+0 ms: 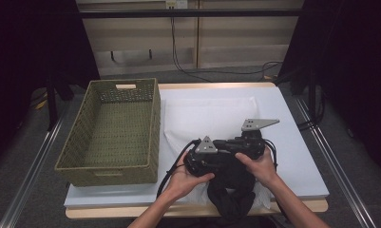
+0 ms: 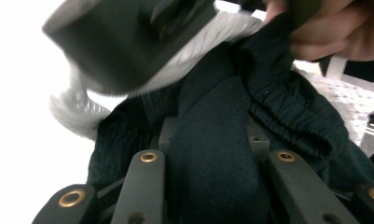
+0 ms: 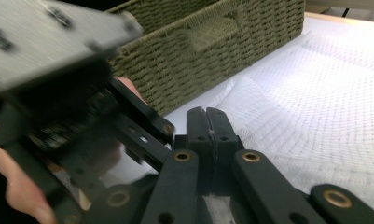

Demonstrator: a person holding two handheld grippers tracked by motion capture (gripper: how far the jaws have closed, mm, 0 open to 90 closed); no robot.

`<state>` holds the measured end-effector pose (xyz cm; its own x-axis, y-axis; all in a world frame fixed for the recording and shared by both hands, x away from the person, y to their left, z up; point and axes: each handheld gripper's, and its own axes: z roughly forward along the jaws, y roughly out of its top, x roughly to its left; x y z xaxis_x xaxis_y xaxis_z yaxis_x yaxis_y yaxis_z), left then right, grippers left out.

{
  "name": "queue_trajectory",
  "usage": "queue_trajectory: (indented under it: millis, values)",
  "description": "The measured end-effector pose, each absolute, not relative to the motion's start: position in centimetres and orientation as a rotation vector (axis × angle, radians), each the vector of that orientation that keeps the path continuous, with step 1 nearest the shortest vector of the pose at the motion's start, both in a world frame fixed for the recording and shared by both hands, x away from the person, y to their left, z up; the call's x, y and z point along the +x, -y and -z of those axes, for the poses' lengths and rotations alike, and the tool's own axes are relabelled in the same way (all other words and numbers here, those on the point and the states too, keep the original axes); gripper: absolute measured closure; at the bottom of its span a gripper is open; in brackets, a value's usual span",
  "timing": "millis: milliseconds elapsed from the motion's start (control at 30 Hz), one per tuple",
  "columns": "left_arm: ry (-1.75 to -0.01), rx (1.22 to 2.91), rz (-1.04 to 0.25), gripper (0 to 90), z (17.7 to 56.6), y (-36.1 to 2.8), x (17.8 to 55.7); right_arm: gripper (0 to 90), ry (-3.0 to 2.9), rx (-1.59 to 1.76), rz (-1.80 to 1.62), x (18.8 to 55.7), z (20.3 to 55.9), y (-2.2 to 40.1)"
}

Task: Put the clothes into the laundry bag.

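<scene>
Black cloth (image 2: 212, 154) fills my left gripper (image 1: 203, 160), pinched between its jaws at the table's near edge (my right gripper (image 3: 207, 122), pressed together, sits just beside), with the woven basket (image 1: 113, 128) lying left, nearer that hand.

Left gripper (image 2: 208, 154): jaws closed on a fold of black cloth (image 2: 212, 154) that runs up between them. Cloth bunches beyond, with a gathered elastic band (image 2: 287, 116) curving to the right. Blurred dark body of the other gripper (image 2: 128, 42) above, touching the cloth. A hand (image 2: 334, 32) at upper right. White cover (image 2: 17, 140) at left.
</scene>
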<state>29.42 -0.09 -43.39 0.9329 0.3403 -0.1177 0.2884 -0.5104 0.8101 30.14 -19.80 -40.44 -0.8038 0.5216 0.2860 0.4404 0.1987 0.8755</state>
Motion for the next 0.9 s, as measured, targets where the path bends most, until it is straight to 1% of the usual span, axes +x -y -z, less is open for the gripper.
queue_trajectory:
  millis: [67,133,200,233,300,533,567,600,633,767,800,833,900]
  values:
    - [-0.463,2.137,-0.058,69.1,43.7,0.0,29.8,89.8,-2.36,0.957,-1.717,30.1,40.2,20.1]
    - [-0.483,2.155,-0.076,69.1,44.1,0.0,30.2,89.8,-2.344,0.967,-1.752,30.0,39.9,20.5]
    - [-0.52,2.182,-0.132,69.3,44.3,-0.1,30.4,89.8,-2.33,0.956,-1.762,29.7,39.3,20.7]
    - [-0.532,2.174,-0.118,69.3,44.5,-0.2,30.6,89.8,-2.33,0.956,-1.762,29.7,39.3,20.7]
    - [-0.563,2.178,-0.139,69.4,44.6,-0.4,30.8,89.8,-2.33,0.945,-1.764,29.5,39.0,20.8]
    - [-0.528,2.173,-0.147,69.1,44.5,-0.4,30.5,89.8,-2.337,0.922,-1.771,29.1,38.8,20.4]
    - [-0.53,2.172,-0.145,68.1,44.5,-0.4,30.4,89.8,-2.34,0.923,-1.769,29.1,38.9,20.3]
    - [-0.534,2.157,-0.128,60.6,44.5,-0.5,30.5,89.8,-2.356,0.948,-1.744,29.3,39.3,20.1]
    - [-0.537,2.156,-0.118,60.6,44.4,-0.6,30.5,89.8,-2.356,0.948,-1.744,29.3,39.3,20.1]
    - [-0.519,2.136,-0.101,52.0,44.2,-1.4,30.1,89.8,-2.382,0.978,-1.704,29.7,40.5,20.1]
    - [-0.519,2.14,-0.109,52.0,44.0,-1.8,30.0,89.8,-2.382,0.982,-1.703,29.8,40.6,20.2]
    - [-0.522,2.126,-0.108,47.2,43.9,-2.1,30.0,89.7,-2.382,0.994,-1.701,29.9,40.8,20.3]
    - [-0.527,2.094,-0.109,44.1,43.5,-2.9,29.9,89.8,-2.379,0.994,-1.692,30.0,40.8,20.4]
